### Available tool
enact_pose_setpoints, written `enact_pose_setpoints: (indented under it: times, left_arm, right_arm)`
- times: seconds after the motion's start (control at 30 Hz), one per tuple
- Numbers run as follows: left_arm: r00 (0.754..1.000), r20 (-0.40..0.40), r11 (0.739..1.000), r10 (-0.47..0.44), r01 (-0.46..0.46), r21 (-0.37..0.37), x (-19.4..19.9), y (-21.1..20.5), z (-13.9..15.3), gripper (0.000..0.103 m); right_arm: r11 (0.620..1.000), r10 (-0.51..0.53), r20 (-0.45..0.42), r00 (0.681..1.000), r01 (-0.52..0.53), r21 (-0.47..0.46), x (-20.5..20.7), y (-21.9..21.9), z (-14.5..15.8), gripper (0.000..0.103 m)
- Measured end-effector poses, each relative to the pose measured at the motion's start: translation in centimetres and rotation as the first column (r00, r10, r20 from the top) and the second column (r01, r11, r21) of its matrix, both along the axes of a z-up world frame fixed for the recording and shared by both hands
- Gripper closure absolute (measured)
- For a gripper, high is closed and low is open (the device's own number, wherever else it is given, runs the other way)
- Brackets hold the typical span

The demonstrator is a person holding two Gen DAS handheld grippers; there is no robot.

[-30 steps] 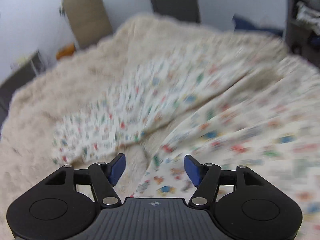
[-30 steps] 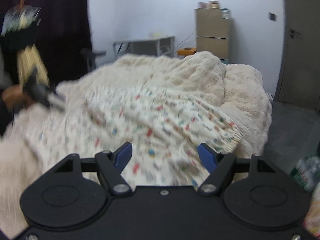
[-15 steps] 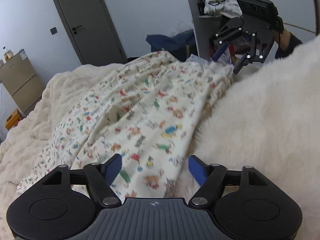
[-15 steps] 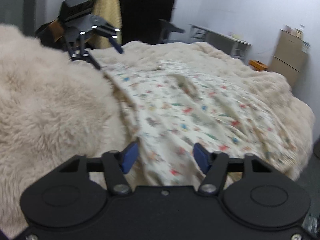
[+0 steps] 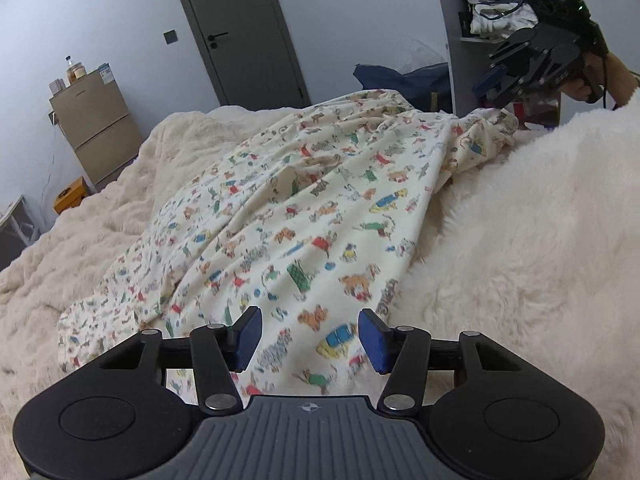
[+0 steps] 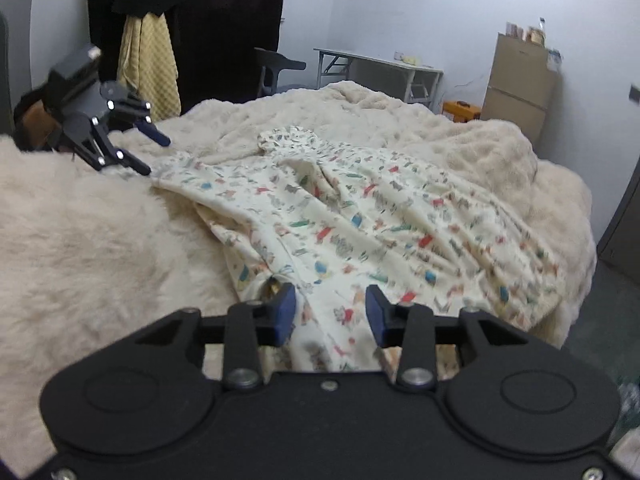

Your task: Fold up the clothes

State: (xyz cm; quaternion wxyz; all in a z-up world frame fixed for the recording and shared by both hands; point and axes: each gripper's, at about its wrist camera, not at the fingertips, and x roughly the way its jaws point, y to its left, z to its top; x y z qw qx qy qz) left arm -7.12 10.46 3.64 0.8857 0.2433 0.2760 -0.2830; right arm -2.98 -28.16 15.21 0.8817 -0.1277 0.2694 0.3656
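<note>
- Blue pads on my left gripper [image 5: 310,334] stand partly apart, having just been closing; the printed garment [image 5: 320,208] lies between them at its near edge, though the pads do not yet press it
- My right gripper [image 6: 330,312] has its jaws narrower; cloth rises between its pads, and I think they are not pinching it, but the blur leaves me unsure
- The garment is cream cotton with small coloured figures; it lies wrinkled and spread on the fluffy cream blanket [image 5: 520,240] covering the bed; one end bunches by the right gripper
</note>
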Motion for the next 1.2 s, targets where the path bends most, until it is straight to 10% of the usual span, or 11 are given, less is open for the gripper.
enact_pose_setpoints:
  times: [0.37, 0.47, 0.6, 0.73, 0.87, 1.13, 1.2]
  left_arm:
    - [0.985, -0.045, 0.985, 0.165, -0.163, 0.061, -4.7, 7.6, -2.5, 0.05]
    - [0.981, -0.042, 0.978, 0.188, -0.183, 0.098, -5.6, 9.3, -4.1, 0.03]
    - [0.99, -0.024, 0.978, 0.139, -0.133, 0.162, -5.6, 9.1, -7.9, 0.031]
    - [0.983, 0.083, 0.946, 0.164, -0.18, 0.268, -4.7, 8.1, -9.8, 0.094]
    - [0.964, 0.153, 0.945, 0.219, -0.249, 0.211, -5.0, 10.2, -8.1, 0.103]
    - [0.961, 0.096, 0.948, 0.258, -0.271, 0.167, -6.4, 14.4, -6.2, 0.097]
    - [0.97, 0.043, 0.953, 0.241, -0.245, 0.176, -6.9, 14.9, -5.8, 0.066]
  right_arm:
    - [0.986, 0.066, -0.179, 0.982, -0.036, 0.166, 0.6, 2.4, -3.1, 0.072]
    - [0.976, 0.058, -0.165, 0.985, -0.022, 0.216, 1.9, 3.3, -4.2, 0.082]
    - [0.939, 0.122, -0.171, 0.978, -0.058, 0.338, 2.8, 3.1, -4.7, 0.101]
    - [0.88, 0.245, -0.112, 0.963, -0.173, 0.443, 1.7, -1.3, -2.7, 0.102]
    - [0.888, 0.284, -0.101, 0.953, -0.222, 0.403, 0.6, -3.1, -1.9, 0.102]
    - [0.916, 0.389, -0.19, 0.902, -0.355, 0.188, -0.9, -1.4, -3.9, 0.092]
    - [0.915, 0.388, -0.171, 0.906, -0.355, 0.193, -1.3, -2.2, -3.3, 0.078]
